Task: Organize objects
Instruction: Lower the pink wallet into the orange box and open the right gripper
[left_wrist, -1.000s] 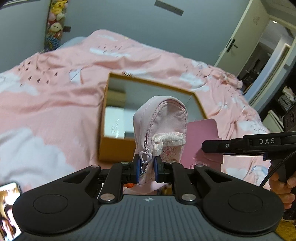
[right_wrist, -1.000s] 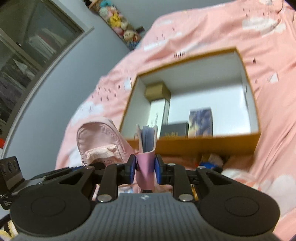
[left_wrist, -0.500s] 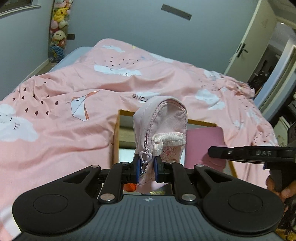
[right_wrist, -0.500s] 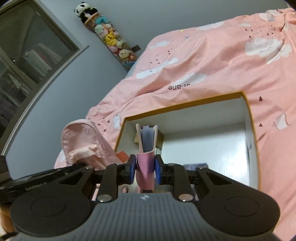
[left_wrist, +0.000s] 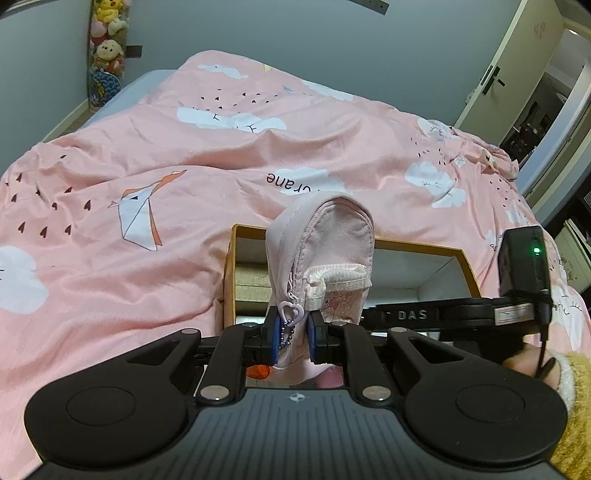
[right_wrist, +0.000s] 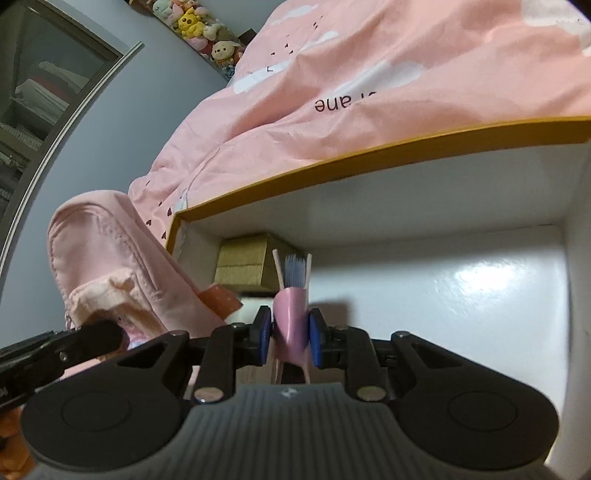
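Fingers, left gripper (left_wrist: 291, 339): blue-padded, pressed in on the lower end of a pale pink fabric zip pouch (left_wrist: 320, 258), which stands upright at frame centre; a lilac heart-shaped zip pull (left_wrist: 292, 312) on a bead chain hangs between the pads.

Fingers, right gripper (right_wrist: 290, 341): blue-padded, pinching a glossy pink card holder (right_wrist: 291, 317) at frame centre, upright, with pale blue card edges fanning from its top.

Open rectangular cardboard box with mustard-yellow rim and white interior (right_wrist: 424, 280): fills the right half of the right wrist view; in the left wrist view it lies at centre behind the pouch (left_wrist: 424, 258). The card holder sits low within the box opening, over the white floor.

Small tan cardboard carton (right_wrist: 245, 267): in the box's far left corner, just behind the card holder.

Pink fabric pouch, right wrist view (right_wrist: 110, 258): at left, at the box's outer left corner.

Pink duvet with white cloud print (left_wrist: 129, 166): lies beneath the box.

Column of plush toys (left_wrist: 107, 44): upper left, against the grey wall.
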